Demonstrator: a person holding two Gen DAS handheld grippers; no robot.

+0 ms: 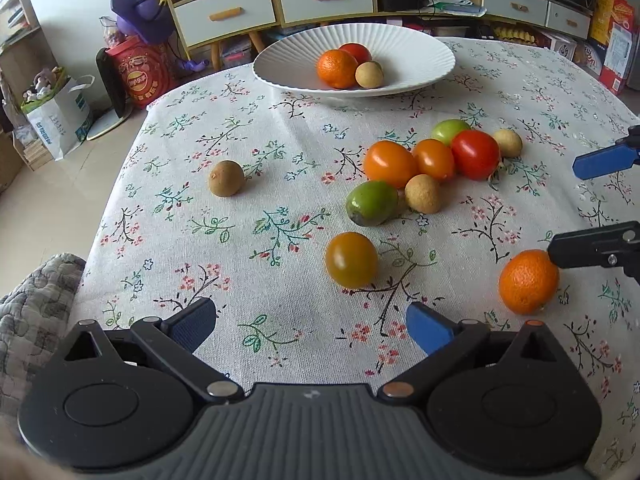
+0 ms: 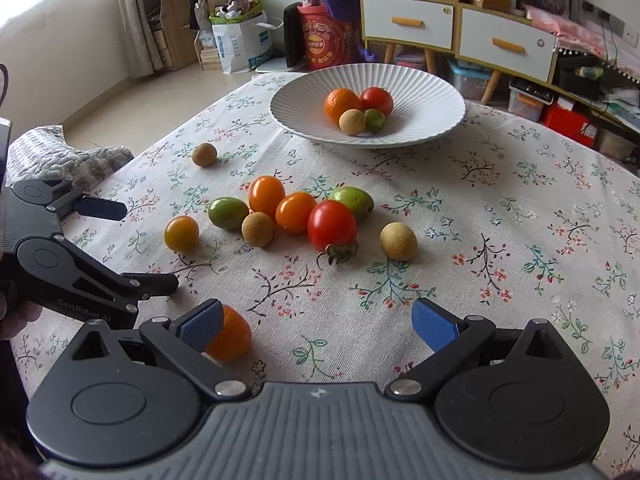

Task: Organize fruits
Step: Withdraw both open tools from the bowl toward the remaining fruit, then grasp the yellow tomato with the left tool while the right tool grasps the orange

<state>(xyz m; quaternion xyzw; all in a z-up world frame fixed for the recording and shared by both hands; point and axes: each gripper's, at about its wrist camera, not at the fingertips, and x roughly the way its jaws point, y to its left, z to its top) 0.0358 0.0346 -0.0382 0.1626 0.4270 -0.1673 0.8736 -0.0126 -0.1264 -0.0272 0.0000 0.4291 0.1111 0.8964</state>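
Right hand-held gripper is wide open at the worktop's near edge, its left pad beside the round orange mandarin, so a crooked closing may push this fruit off; left hand-held gripper is also wide, empty.

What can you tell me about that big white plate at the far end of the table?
The white plate is wide, shallow and round, with fine ribs running from its centre out to a lightly scalloped rim; it looks like matte ceramic. It sits flat on the floral tablecloth at the far end of the table, apart from both grippers. Four fruits cluster near its middle: an orange, a red tomato, a small tan round fruit and a small green fruit. The rest of it is bare.
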